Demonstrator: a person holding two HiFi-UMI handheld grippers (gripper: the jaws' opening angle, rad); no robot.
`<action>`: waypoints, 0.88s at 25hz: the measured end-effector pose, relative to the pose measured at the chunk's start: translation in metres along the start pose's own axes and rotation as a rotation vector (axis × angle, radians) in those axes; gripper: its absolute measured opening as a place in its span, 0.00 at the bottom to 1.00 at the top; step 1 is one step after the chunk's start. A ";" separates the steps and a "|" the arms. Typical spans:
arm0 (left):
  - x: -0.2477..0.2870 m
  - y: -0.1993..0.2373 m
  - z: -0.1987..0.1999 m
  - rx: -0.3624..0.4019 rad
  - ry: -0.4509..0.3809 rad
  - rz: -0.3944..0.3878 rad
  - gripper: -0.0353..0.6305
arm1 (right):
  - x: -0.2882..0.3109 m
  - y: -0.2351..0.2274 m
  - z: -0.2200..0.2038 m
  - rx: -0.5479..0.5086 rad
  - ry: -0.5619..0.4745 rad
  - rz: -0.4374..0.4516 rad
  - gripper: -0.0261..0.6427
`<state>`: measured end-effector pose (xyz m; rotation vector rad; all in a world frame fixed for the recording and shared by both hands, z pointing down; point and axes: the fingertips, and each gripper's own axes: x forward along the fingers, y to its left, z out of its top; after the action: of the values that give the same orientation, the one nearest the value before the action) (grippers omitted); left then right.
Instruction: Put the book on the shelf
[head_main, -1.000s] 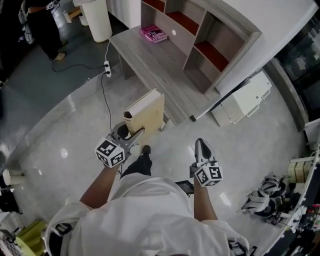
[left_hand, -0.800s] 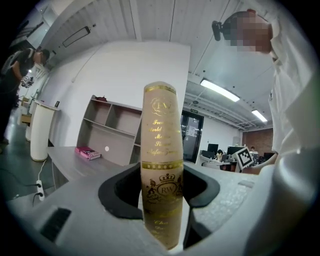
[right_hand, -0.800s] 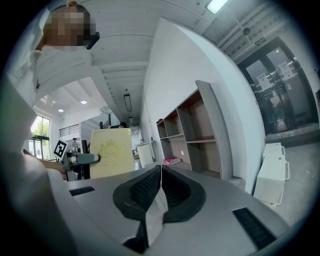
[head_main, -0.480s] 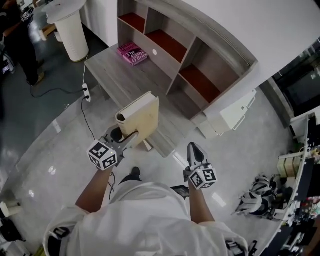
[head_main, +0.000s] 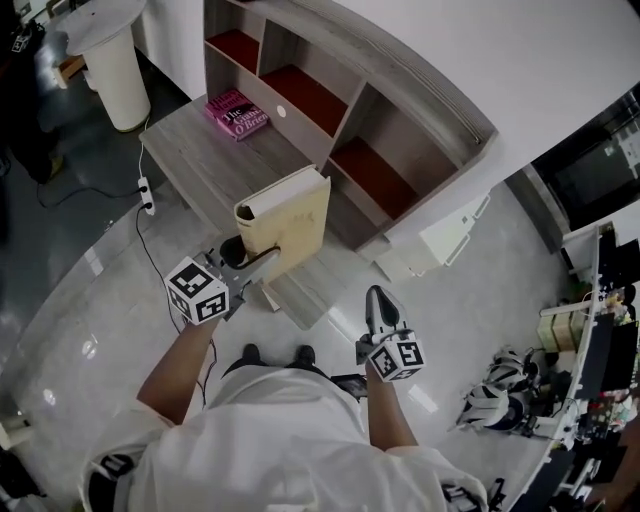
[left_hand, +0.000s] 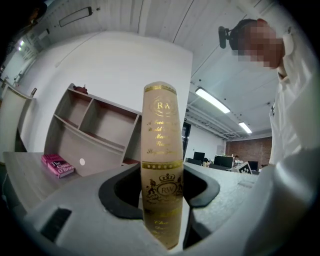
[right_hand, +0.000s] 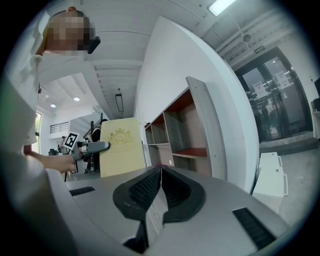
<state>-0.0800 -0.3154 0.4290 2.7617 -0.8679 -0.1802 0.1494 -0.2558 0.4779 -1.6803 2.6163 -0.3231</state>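
One book (head_main: 290, 222) in left claw (head_main: 263, 262), near desk edge (head_main: 207, 185)

Book (head_main: 290, 220): cream-yellow cover, gold crest; spine with gold lettering and gold crowned emblem.
Pink book (head_main: 237, 113): pink cover, pale title print.
Shelf (head_main: 430, 140): grey wood-grain frame, red compartment floors.
Desk (head_main: 195, 160): same grey grain.
Left gripper (head_main: 262, 262), right gripper (head_main: 378, 300): grey bodies, black pads, black-and-white square-marker cubes.
Floor (head_main: 90, 290): pale grey, glossy, possibly faint marbling.
Shirt (head_main: 290, 440): white.

Head view looks steeply down; both gripper views look level, sharing the shelf (head_main: 420, 140).
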 end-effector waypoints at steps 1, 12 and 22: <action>0.008 0.001 0.003 0.004 0.000 -0.003 0.36 | 0.002 -0.004 0.000 0.006 -0.005 0.005 0.06; 0.103 0.009 0.042 -0.035 -0.057 -0.040 0.36 | 0.013 -0.063 0.031 -0.004 -0.061 0.055 0.06; 0.179 0.035 0.052 -0.059 -0.013 -0.040 0.36 | 0.004 -0.110 0.035 0.016 -0.063 0.007 0.06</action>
<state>0.0373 -0.4565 0.3798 2.7273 -0.7986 -0.2279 0.2512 -0.3093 0.4641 -1.6479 2.5674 -0.2862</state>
